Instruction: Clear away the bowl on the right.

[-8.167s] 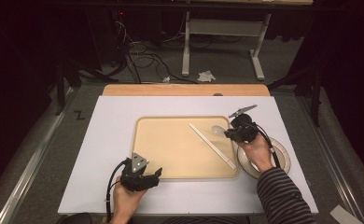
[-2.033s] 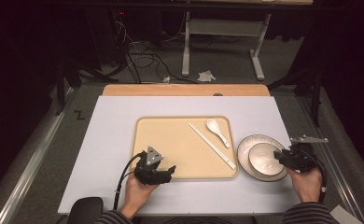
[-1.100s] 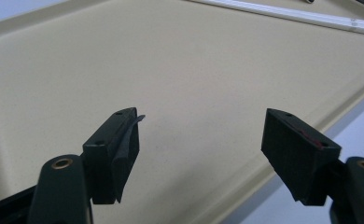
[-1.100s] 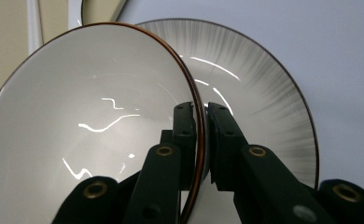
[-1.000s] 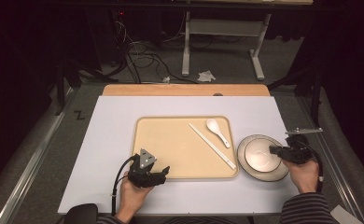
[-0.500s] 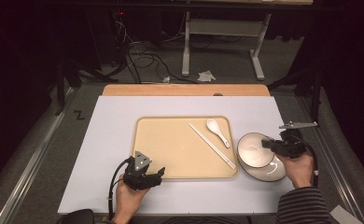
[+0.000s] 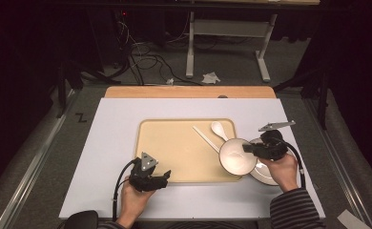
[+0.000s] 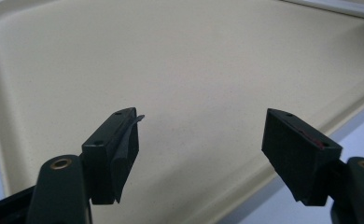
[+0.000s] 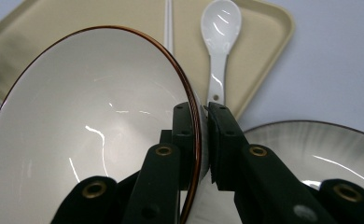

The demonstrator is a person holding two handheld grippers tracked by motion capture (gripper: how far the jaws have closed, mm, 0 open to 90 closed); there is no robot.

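Table (image 7: pixel 103 143) w/ beige tray (image 7: pixel 174 143): the white bowl (image 7: pixel 236 156), nested in the grey plate (image 7: pixel 270 174) 1 s ago, now hangs tilted over the tray's right edge, rim pinched by right gripper (image 9: pixel 203 112). Likely tray-bound, beside spoon (image 9: pixel 220 28) & 2 chopsticks (image 7: pixel 204 137). Left gripper (image 8: pixel 201 140) spread, idle.

A white-topped bench (image 7: pixel 117 143) with a wooden far edge stands in a dim room. Beyond it, grey floor (image 7: pixel 232 71) holds tangled cables (image 7: pixel 136 59), a white desk frame (image 7: pixel 222 38) and crumpled paper (image 7: pixel 211 77).
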